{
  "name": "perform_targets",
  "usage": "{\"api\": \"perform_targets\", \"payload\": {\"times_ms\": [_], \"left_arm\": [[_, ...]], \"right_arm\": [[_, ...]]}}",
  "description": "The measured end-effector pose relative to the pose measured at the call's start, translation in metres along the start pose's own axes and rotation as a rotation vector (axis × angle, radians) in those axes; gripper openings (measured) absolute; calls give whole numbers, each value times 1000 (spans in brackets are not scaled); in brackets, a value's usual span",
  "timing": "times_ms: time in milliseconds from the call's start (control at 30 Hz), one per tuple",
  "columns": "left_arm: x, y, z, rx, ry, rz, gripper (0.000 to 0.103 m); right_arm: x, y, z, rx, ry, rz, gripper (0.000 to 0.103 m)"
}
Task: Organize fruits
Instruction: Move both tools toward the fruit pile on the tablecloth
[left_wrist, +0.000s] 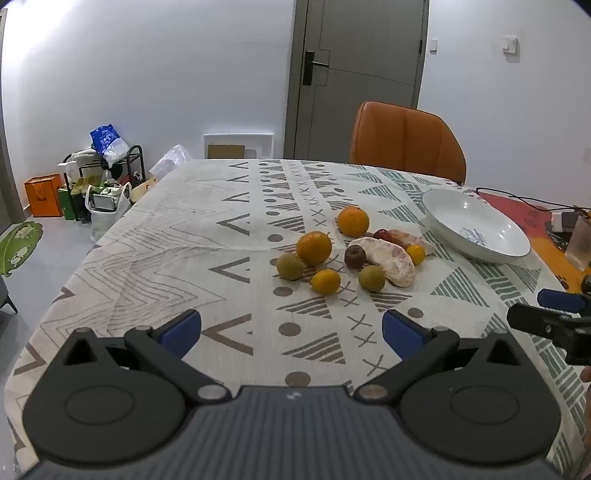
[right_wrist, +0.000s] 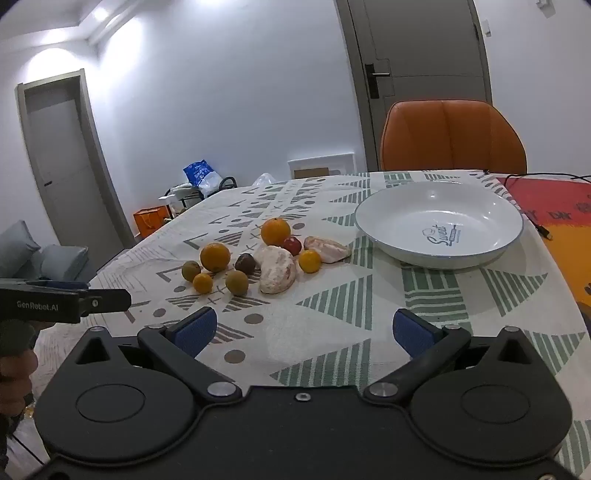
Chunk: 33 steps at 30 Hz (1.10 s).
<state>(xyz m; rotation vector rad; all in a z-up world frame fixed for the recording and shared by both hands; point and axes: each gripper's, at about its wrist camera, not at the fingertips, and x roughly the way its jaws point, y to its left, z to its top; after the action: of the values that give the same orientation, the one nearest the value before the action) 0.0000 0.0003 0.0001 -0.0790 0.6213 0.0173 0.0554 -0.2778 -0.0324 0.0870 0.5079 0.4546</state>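
Patterned cloth covers the table (right_wrist: 332, 325). We note the fruits (right_wrist: 258, 258) clustered mid-table, left of the white bowl (right_wrist: 439, 225), none inside it. Left tongs (left_wrist: 291, 332) and right tongs (right_wrist: 304, 332) both gape wide, holding nothing, short of the fruit.

The left gripper (left_wrist: 291, 328) is pointing down a bit at the bottom of its view, with its blue pads wide apart and holding nothing. The right gripper (right_wrist: 304, 332) is doing the same in its view.
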Motion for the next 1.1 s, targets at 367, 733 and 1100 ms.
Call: {"api": "perform_targets", "payload": {"times_ms": [367, 733, 1100], "left_arm": [[3, 3, -6, 4, 6, 14, 103], [5, 6, -6, -17, 9, 20, 103], [4, 9, -5, -22, 6, 19, 103]], "right_arm": [[4, 6, -1, -11, 4, -1, 103], [4, 3, 2, -20, 18, 7, 103], [4, 7, 1, -31, 9, 5, 103]]}}
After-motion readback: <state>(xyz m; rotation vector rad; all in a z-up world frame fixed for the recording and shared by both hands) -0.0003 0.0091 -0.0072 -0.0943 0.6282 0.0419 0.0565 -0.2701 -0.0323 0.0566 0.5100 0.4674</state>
